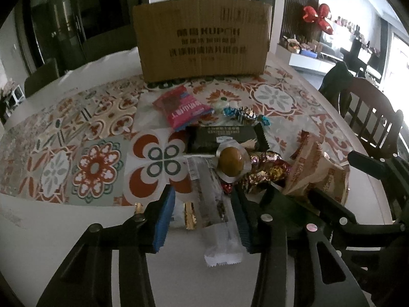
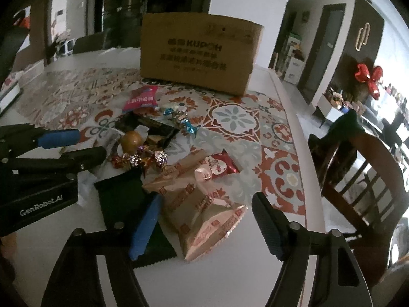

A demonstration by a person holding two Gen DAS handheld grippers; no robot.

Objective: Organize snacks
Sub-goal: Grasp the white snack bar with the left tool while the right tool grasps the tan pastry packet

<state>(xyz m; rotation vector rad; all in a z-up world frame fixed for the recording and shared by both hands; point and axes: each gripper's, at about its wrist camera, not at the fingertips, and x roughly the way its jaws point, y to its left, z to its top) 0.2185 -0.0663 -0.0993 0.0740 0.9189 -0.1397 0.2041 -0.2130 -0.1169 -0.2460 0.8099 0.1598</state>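
Lying in a loose heap on the patterned tablecloth, the snacks are waiting in front of the cardboard box, which is standing upright at the far side of the table. A clear-wrapped bar is extending between the fingers of the left gripper; its jaws are standing open around the wrapper and are not pinching it. A brown egg-shaped snack and foil candies are resting just beyond the bar. The right gripper is hovering wide open over the tan pastry packets, holding nothing. Risk, as judged: closing on the bar's slack end seal is likely to let the film slip out, and the two grippers, working close beside each other, could knock together or scatter the foil candies.
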